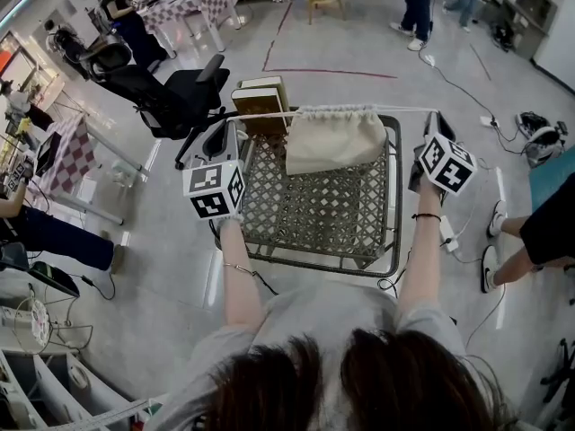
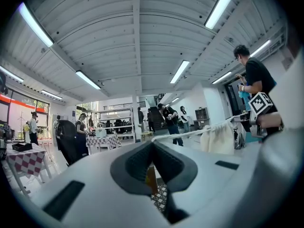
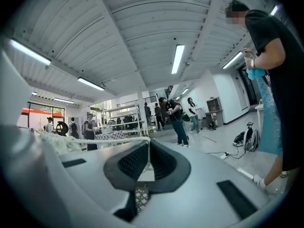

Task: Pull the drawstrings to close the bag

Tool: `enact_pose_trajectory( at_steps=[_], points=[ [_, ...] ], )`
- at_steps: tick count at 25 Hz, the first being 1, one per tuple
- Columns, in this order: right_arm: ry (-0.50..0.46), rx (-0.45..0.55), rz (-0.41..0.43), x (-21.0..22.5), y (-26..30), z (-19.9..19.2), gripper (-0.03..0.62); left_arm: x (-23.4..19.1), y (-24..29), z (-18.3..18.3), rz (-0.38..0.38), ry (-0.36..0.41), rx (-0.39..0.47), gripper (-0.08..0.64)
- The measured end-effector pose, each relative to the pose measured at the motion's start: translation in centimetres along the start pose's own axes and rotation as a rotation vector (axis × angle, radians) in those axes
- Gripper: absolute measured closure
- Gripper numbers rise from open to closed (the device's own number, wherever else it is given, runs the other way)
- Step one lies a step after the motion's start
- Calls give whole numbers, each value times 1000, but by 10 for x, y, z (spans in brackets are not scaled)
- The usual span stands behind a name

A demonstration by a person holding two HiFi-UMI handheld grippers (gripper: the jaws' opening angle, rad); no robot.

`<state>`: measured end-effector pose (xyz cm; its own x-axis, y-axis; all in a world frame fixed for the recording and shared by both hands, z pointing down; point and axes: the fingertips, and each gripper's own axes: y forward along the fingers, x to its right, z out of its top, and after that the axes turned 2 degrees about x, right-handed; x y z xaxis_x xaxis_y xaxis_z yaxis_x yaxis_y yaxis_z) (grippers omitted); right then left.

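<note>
Your left gripper (image 2: 153, 142) and right gripper (image 3: 149, 139), both clamped on the 2 taut drawstrings (image 1: 261, 115) of the cream bag (image 1: 332, 142).

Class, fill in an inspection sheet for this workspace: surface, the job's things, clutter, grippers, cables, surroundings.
Surface: metal mesh table with a raised rim.
Job's things: cream bag, mouth gathered tight, hanging at the table's far edge from a white drawstring stretched taut to both sides.
Clutter: brown boxes just behind the table.
Grippers: left gripper and right gripper each shut on a drawstring end, pointing level, held wide apart.
Cables: floor cable running across on the right; another cable by the table's near right corner.
Surroundings: black office chair at left, checked tables, people standing beyond.
</note>
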<state>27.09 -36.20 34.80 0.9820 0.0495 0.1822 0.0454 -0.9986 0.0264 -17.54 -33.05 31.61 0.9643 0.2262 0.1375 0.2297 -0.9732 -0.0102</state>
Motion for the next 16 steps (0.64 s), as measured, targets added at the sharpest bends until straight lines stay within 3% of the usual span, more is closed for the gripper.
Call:
enact_pose_trajectory(
  at_steps=[16],
  points=[
    [-43,1,20,-6,0,2,568,-4,-8,-1,17,-3,3,534]
  ],
)
